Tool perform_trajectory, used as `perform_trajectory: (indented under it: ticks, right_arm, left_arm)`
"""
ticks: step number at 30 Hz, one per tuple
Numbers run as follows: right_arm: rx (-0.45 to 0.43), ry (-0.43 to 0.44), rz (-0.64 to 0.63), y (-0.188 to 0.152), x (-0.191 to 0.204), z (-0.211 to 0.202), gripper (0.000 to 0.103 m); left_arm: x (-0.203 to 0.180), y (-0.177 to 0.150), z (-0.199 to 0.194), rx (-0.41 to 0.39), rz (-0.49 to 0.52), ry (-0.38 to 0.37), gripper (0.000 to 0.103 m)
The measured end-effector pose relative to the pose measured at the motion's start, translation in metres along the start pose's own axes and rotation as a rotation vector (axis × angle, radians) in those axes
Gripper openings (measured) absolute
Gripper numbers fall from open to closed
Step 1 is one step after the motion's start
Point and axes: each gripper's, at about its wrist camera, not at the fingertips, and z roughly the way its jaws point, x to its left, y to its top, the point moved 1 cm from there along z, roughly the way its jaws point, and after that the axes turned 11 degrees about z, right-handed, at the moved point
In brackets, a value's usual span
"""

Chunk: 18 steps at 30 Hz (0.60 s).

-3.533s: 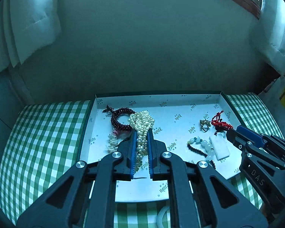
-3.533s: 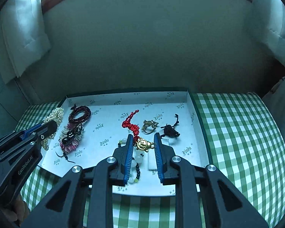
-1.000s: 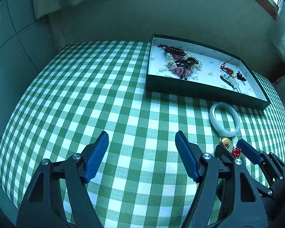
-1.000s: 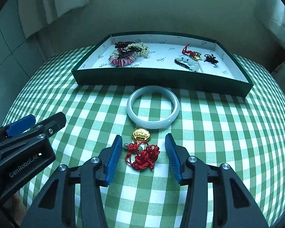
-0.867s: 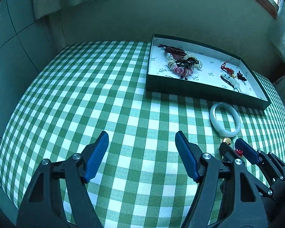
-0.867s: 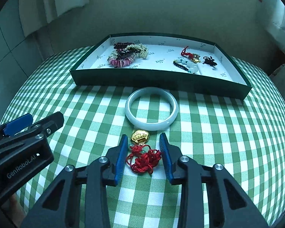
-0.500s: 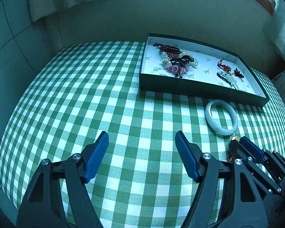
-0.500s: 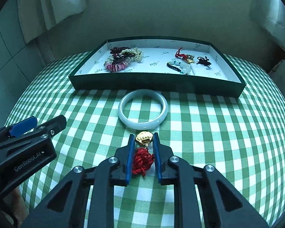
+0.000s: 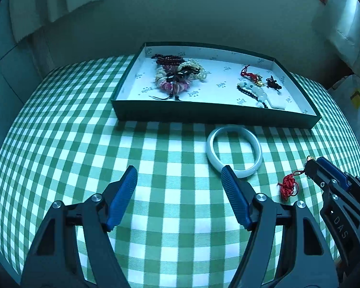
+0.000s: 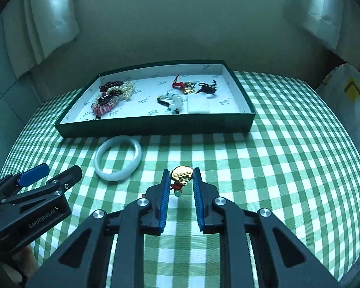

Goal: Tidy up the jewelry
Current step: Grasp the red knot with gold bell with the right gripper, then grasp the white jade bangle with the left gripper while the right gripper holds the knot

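Observation:
My right gripper (image 10: 181, 176) is shut on a gold charm (image 10: 181, 173) with a red knotted cord and holds it above the checked cloth. In the left wrist view the red cord (image 9: 288, 187) hangs below that gripper (image 9: 310, 165). A white jade bangle (image 10: 118, 157) lies on the cloth in front of the green tray (image 10: 156, 126); it also shows in the left wrist view (image 9: 235, 154). My left gripper (image 9: 178, 180) is open and empty, just near of the bangle. The tray (image 9: 213, 115) holds several bracelets and beaded pieces.
A green checked cloth (image 9: 84, 132) covers the table. In the tray, a bracelet pile (image 9: 177, 76) lies at the left and smaller pieces (image 9: 259, 86) at the right. A wall and curtains stand behind. A bag (image 10: 348, 91) sits past the table's right edge.
My right gripper closed on the gold charm with red cord and lifted it off the cloth. My left gripper stayed open and shifted slightly toward the bangle.

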Motion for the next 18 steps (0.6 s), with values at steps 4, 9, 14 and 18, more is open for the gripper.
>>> perform_trajectory:
  ticks: [4, 9, 14, 18]
  right_arm:
    - [-0.003, -0.009, 0.016, 0.004, -0.018, 0.0, 0.019]
    - [-0.007, -0.014, 0.029, 0.007, -0.033, 0.0, 0.019]
    - [-0.011, -0.012, 0.031, 0.008, -0.042, 0.001, 0.019]
    - [-0.01, -0.007, 0.029, 0.008, -0.043, 0.003, 0.019]
  left_arm:
    - [-0.018, 0.011, 0.005, -0.006, 0.01, -0.019, 0.072]
    - [-0.036, 0.022, 0.017, 0.004, 0.011, -0.036, 0.072]
    - [-0.049, 0.026, 0.032, 0.023, 0.003, -0.048, 0.073]
    - [-0.056, 0.029, 0.039, 0.023, 0.013, -0.039, 0.075]
